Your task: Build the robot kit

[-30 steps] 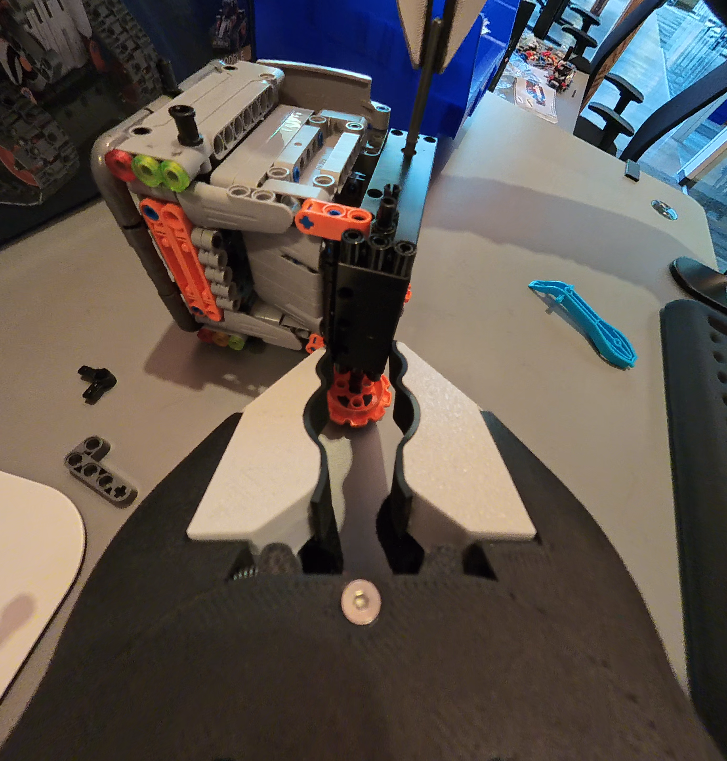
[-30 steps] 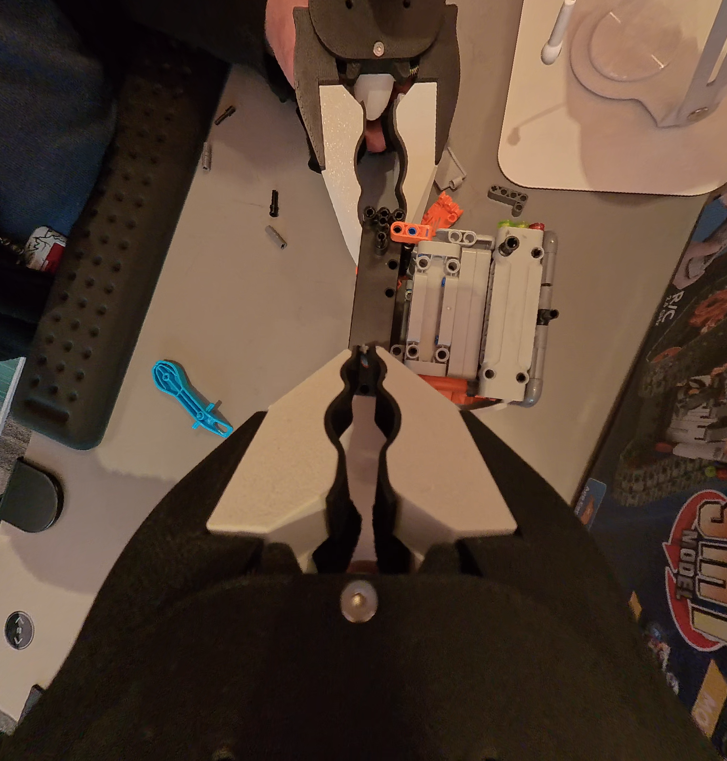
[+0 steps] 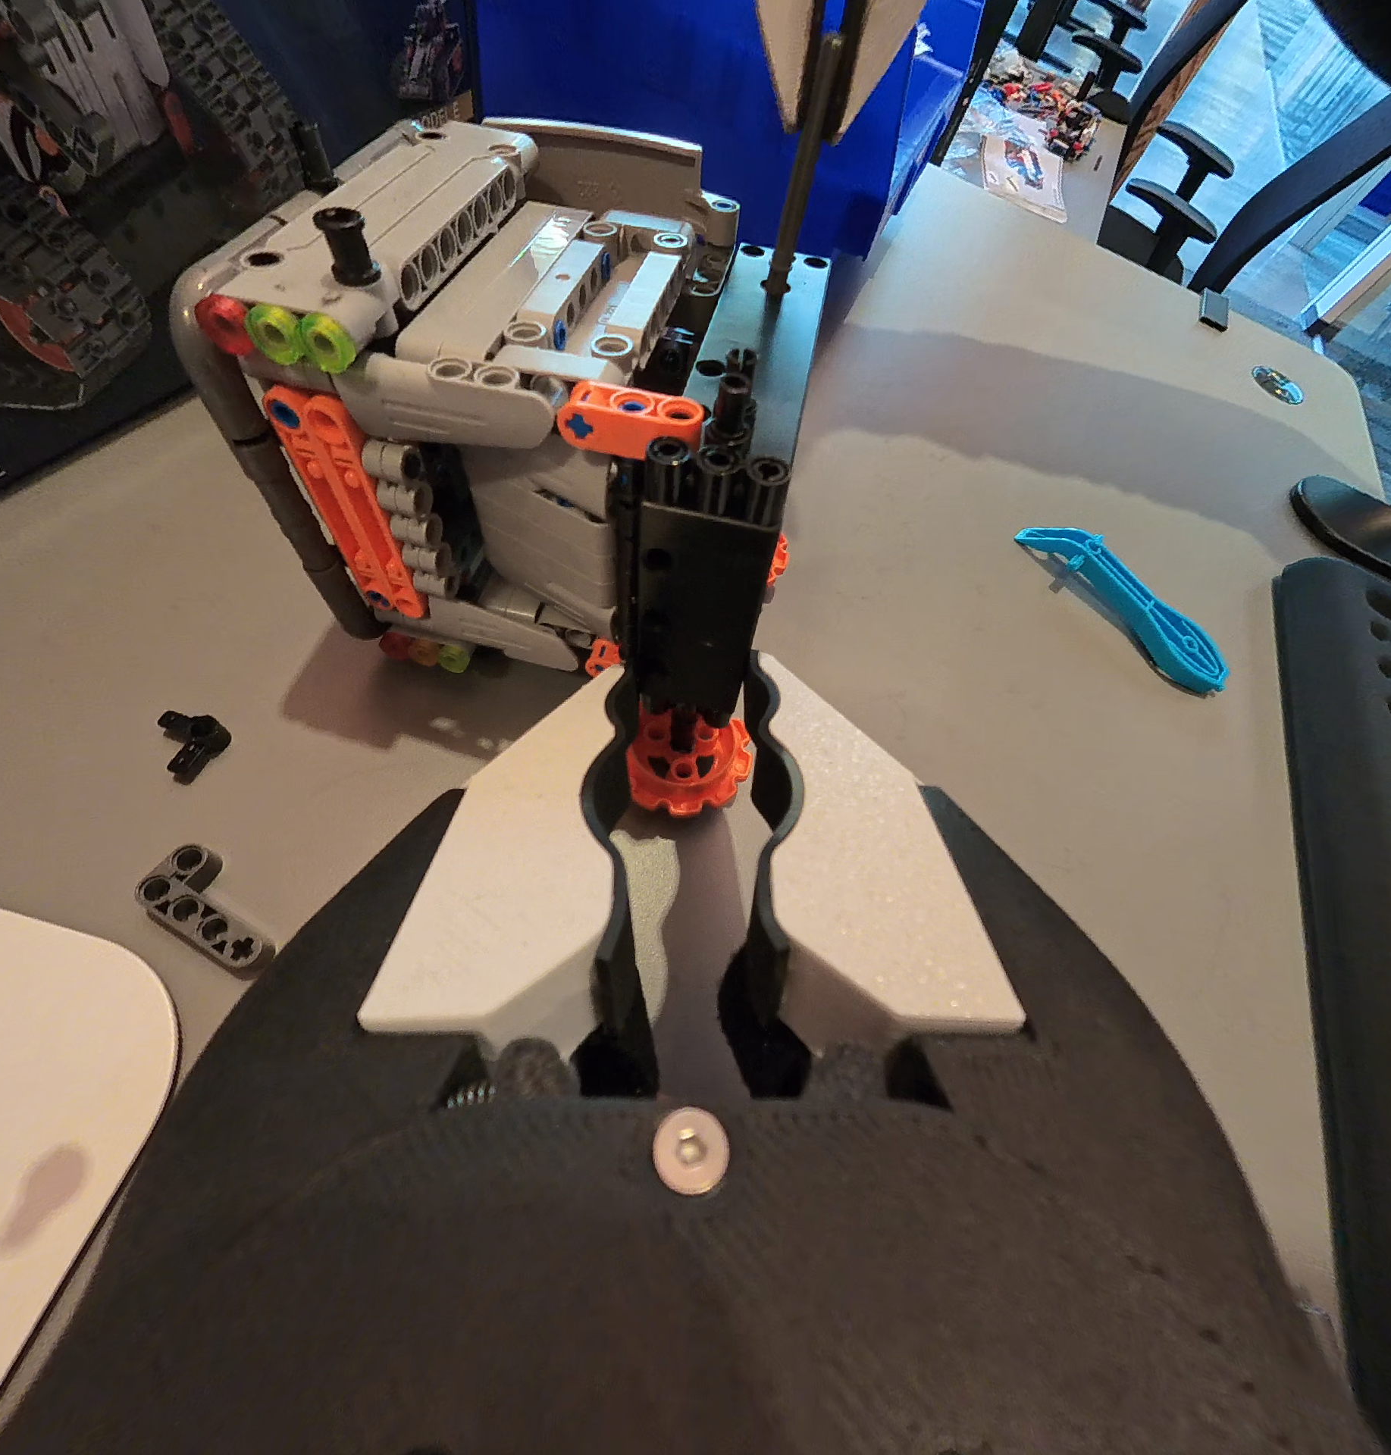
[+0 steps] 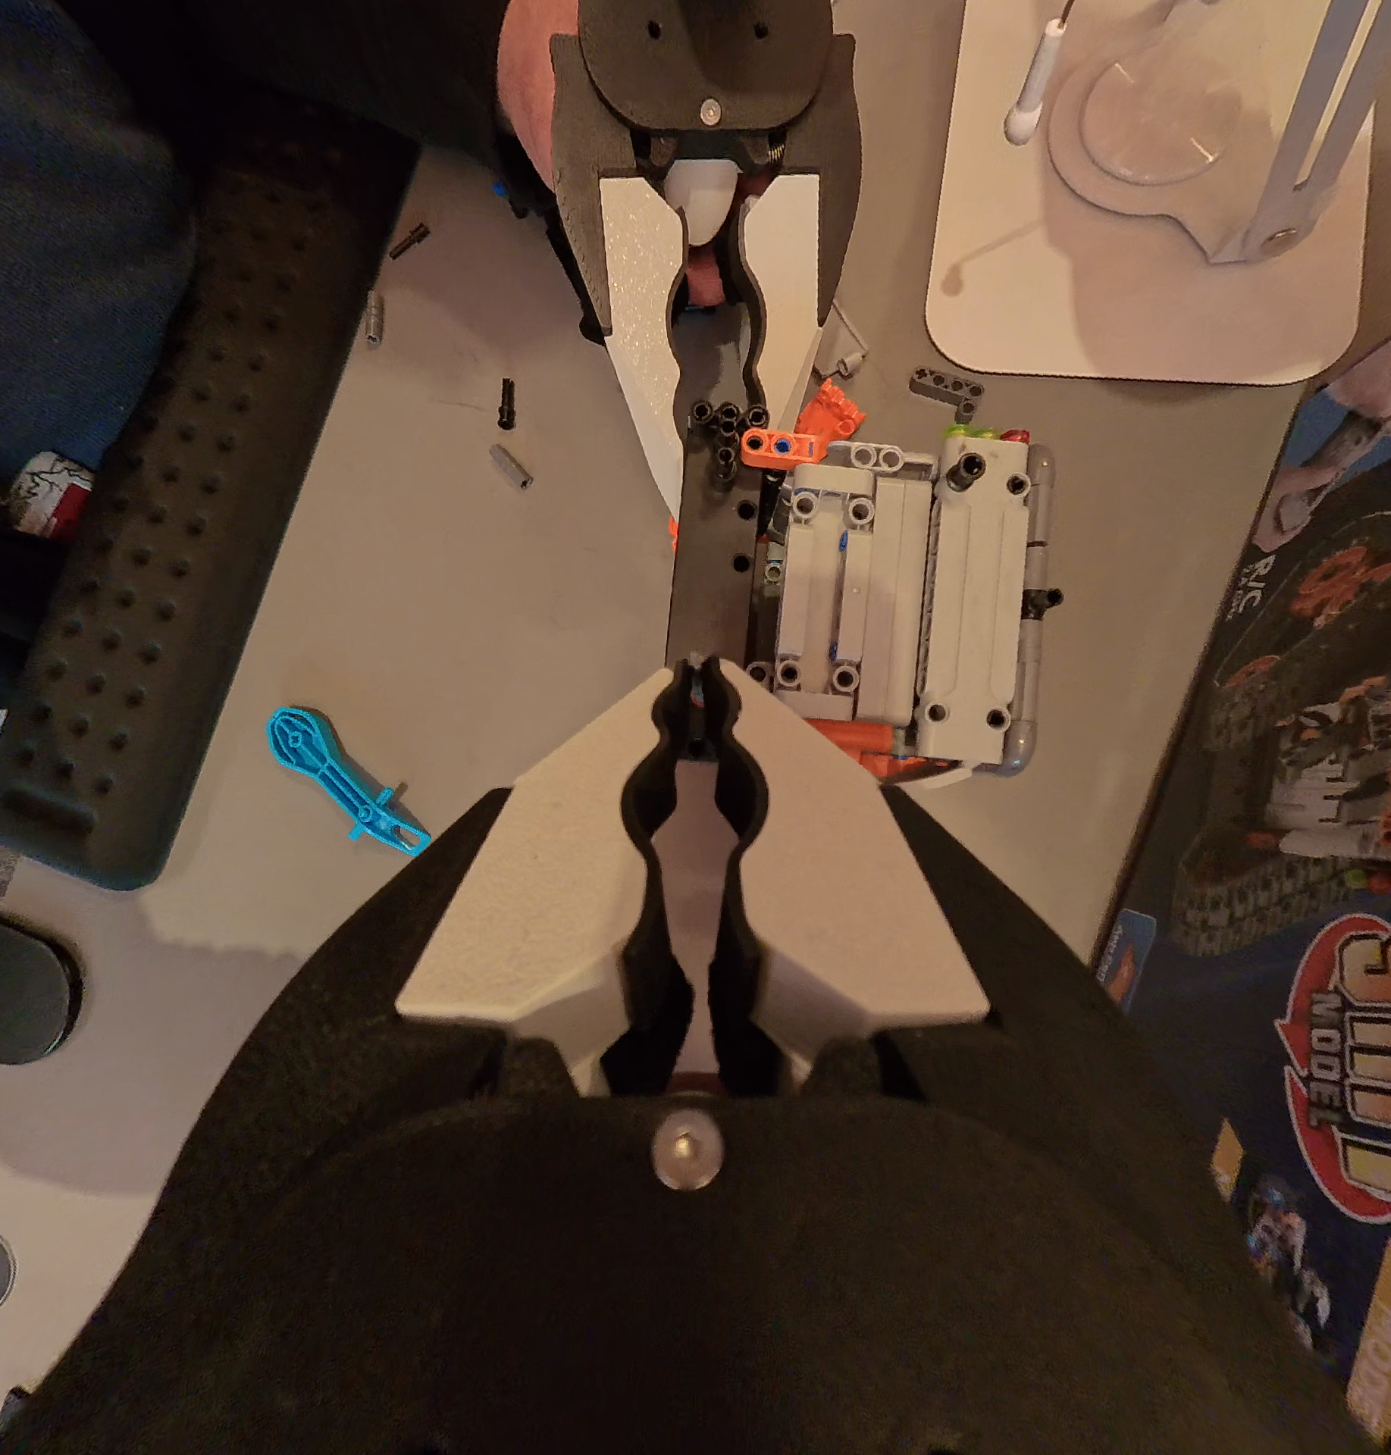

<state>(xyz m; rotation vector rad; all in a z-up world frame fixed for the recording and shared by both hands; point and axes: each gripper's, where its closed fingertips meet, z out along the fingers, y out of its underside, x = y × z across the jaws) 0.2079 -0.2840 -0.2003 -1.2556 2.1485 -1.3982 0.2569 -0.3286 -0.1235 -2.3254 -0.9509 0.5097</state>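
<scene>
A grey, black and orange brick model (image 3: 456,409) stands on the grey table (image 3: 991,441). My left gripper (image 3: 692,677) is shut on the near end of the model's black side panel (image 3: 700,598), with an orange gear (image 3: 688,771) between its fingers. My right gripper (image 3: 816,118) hangs above, shut on a thin dark grey axle (image 3: 806,181) whose lower tip sits at a hole on the far end of the panel. From above, the right gripper (image 4: 696,677) points straight down at the panel (image 4: 712,567), beside the model (image 4: 897,590). The left gripper (image 4: 719,401) grips the opposite end.
A blue plastic tool (image 3: 1125,606) lies to the right. A grey L-beam (image 3: 196,905) and a black connector (image 3: 192,740) lie to the left. A white base plate (image 4: 1149,236), loose pins (image 4: 511,464), a black perforated pad (image 4: 148,551) and a printed box (image 4: 1306,708) surround the model. About 11 cm separates my left fingertips from my right.
</scene>
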